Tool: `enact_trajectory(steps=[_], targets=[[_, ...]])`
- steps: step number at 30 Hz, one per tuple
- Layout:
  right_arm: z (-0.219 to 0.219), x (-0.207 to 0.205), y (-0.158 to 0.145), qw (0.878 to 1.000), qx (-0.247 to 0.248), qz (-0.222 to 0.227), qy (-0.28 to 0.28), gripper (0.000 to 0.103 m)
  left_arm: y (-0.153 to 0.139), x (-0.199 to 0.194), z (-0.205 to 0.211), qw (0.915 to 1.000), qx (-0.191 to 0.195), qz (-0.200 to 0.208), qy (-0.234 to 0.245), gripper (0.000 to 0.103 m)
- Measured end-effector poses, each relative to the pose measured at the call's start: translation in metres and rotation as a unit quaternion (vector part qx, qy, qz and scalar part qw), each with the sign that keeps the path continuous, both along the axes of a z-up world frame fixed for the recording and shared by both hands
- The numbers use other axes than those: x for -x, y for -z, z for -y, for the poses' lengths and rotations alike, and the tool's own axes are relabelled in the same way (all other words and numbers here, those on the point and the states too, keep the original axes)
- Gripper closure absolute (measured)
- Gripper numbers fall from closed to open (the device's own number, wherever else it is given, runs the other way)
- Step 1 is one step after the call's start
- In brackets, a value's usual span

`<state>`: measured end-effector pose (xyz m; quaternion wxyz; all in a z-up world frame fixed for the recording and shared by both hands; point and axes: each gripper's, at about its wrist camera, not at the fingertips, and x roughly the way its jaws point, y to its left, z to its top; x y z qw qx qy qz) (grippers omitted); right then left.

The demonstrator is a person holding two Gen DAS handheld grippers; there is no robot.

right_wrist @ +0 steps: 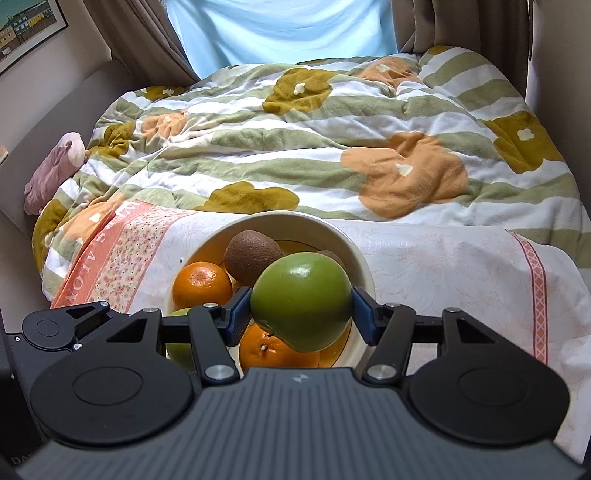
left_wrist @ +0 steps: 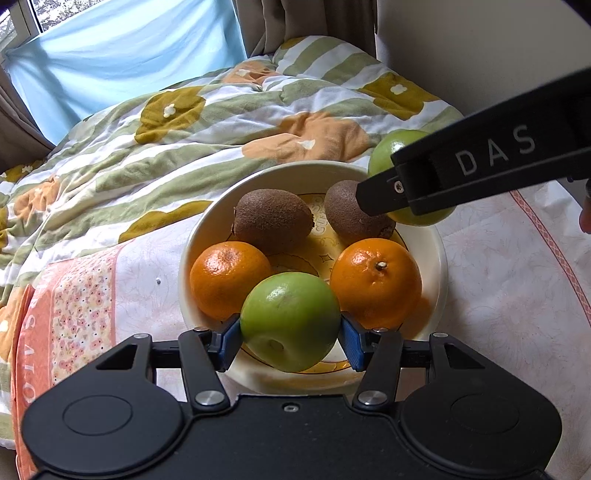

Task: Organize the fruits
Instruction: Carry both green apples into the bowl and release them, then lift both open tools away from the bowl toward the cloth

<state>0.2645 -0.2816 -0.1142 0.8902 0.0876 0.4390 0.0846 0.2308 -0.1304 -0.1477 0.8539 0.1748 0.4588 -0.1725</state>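
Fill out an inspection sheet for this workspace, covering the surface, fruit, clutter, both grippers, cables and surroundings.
Surface: pale floral cloth with a pink patterned border, spread on a bed.
Job's things: cream bowl holding two kiwis and two oranges.
Clutter: nothing seen on the cloth.
Grippers: left gripper shut on a green apple over the bowl's near rim; right gripper shut on a second green apple above the bowl.
Cables: nothing seen.
Surroundings: flowered quilt, light blue curtain, pink plush toy, framed picture.
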Motion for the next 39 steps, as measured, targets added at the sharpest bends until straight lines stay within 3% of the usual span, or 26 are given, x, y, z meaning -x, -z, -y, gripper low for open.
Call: enact_trajectory(steps=[5,7,8,9,23,39], targets=[[-0.001,-0.004,0.002,1.0,0.0,0.0,-0.009,0.031,0.004,-0.003,0.002,1.0,-0.002,-0.005,-0.001,0.042],[-0.002,-0.005,0.002,1.0,0.0,-0.001,-0.013,0.031,-0.001,-0.001,0.001,0.9999,-0.003,0.011,-0.004,0.027],[-0.002,-0.005,0.002,1.0,0.0,-0.001,-0.015,0.031,-0.004,0.0,0.0,0.9998,-0.002,0.019,-0.004,0.012],[-0.003,-0.005,0.002,1.0,0.0,0.0,-0.017,0.031,-0.007,0.002,-0.002,0.9997,0.005,0.025,-0.005,0.008],[-0.036,-0.018,-0.001,0.997,0.01,0.003,-0.07,0.031,-0.035,0.021,-0.031,0.9979,0.026,0.042,-0.043,0.007],[-0.062,-0.033,0.031,0.996,0.026,-0.013,-0.09,0.03,-0.042,0.028,-0.058,0.9958,0.029,0.051,-0.07,0.007]])
